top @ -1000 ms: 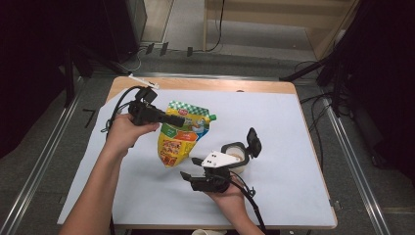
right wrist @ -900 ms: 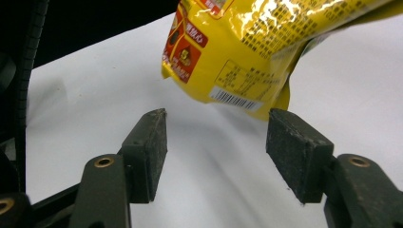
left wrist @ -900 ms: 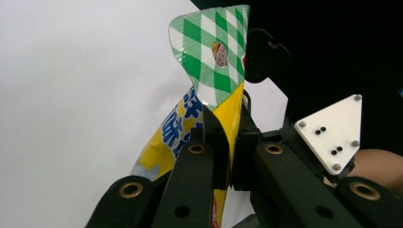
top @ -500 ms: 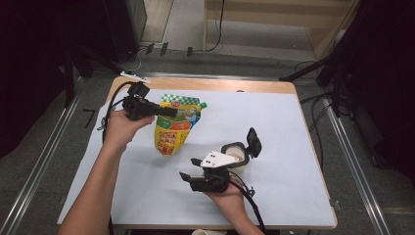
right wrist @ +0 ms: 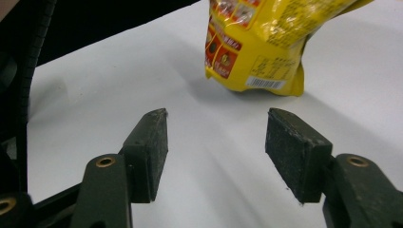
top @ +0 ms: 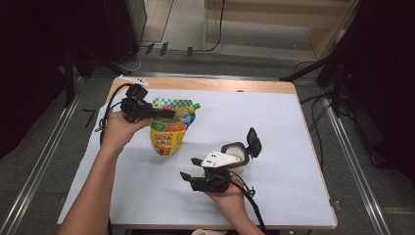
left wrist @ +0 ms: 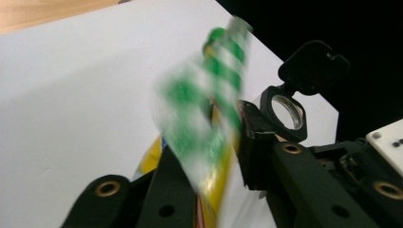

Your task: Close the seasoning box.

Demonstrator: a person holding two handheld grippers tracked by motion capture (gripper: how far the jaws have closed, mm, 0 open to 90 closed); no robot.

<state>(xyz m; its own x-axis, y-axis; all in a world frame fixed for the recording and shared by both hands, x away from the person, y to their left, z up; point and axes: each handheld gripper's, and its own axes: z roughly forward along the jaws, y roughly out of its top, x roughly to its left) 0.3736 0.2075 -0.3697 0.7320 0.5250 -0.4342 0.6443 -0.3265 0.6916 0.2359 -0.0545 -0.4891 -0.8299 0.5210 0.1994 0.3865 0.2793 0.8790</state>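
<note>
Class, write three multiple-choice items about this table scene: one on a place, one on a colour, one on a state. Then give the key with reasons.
1. In the high view, the pouch stands where?
A. left of the white container
B. right of it
C. inside it

2. The pouch's top band is
A. plain red
B. green and white
C. blue

3. The container's black lid is
A. shut
B. lying loose on the table
C. flipped open on its hinge

Key: A, the pouch is nearer the table's left edge; B, green and white checks cross its top; C, the lid stands up beside the open mouth.
</note>
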